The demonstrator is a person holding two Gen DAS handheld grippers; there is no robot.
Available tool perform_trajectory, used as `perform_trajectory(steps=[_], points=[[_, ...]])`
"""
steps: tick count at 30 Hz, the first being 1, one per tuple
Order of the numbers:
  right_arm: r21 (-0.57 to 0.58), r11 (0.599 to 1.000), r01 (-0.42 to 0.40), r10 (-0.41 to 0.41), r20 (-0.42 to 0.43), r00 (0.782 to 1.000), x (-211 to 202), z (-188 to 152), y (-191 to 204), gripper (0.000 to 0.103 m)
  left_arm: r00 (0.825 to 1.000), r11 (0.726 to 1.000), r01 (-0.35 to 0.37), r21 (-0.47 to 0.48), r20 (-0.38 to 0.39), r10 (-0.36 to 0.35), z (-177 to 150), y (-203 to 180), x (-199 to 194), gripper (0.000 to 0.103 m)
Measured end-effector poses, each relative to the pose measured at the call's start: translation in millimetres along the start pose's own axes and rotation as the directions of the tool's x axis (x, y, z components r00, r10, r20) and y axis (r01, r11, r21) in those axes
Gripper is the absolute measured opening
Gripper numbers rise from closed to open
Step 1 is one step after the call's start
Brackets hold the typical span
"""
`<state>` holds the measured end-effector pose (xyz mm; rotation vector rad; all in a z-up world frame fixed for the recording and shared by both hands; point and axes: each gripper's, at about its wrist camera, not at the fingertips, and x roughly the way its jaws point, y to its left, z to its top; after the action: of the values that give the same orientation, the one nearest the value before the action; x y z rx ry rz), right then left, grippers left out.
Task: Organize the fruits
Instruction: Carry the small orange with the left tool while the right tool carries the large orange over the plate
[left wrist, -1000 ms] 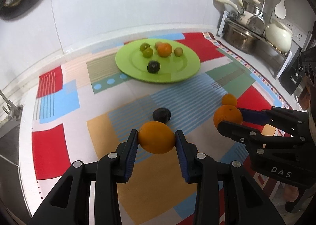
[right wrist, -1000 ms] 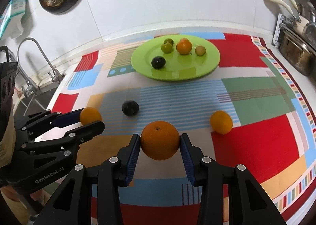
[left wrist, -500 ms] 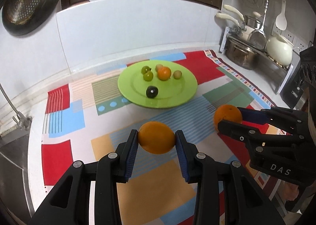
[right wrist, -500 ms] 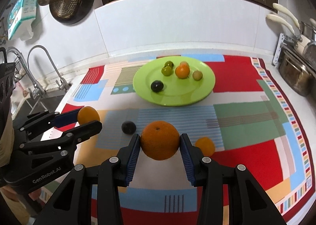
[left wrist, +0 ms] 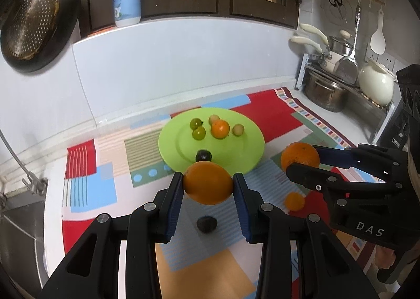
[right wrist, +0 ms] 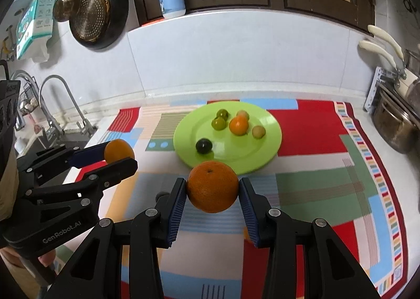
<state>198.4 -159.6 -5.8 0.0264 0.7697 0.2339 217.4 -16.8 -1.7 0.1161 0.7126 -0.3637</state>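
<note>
My left gripper (left wrist: 208, 186) is shut on an orange (left wrist: 208, 183) held high above the mat. My right gripper (right wrist: 212, 190) is shut on another orange (right wrist: 212, 186), also in the air; it also shows in the left wrist view (left wrist: 300, 158). A green plate (left wrist: 246, 152) lies ahead with several small fruits: two green ones (left wrist: 198, 133), an orange one (left wrist: 220, 129), pale ones (left wrist: 238, 129) and a dark plum (left wrist: 204, 155). A second dark plum (left wrist: 206, 224) and a small orange (left wrist: 294, 200) lie on the mat below the grippers.
A colourful patterned mat (right wrist: 315, 136) covers the counter. A sink and tap (right wrist: 52, 104) are at the left. A rack with pots (left wrist: 325, 91) and a white kettle (left wrist: 375, 83) stands at the right. A strainer pan (right wrist: 94, 12) hangs on the wall.
Both grippers have risen well above the mat, each still holding its orange. The plate and loose fruit now look farther away and lower in both views.
</note>
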Motion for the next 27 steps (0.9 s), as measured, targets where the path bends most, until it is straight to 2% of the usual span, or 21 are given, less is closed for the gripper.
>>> perform_trajectory(steps=[14,27], points=[[-0.019,1.0,0.008,-0.007,0.032,0.999,21.4,37.7,-15.4,0.042,1.0,1.0,-0.003,0.015,0.006,0.003,35.0,7.7,31.3,0.037],[-0.029,0.999,0.02,-0.02,-0.01,1.0,64.3,64.3,-29.2,0.042,0.999,1.0,0.015,0.004,-0.032,-0.015,56.5,22.1,78.2,0.037]])
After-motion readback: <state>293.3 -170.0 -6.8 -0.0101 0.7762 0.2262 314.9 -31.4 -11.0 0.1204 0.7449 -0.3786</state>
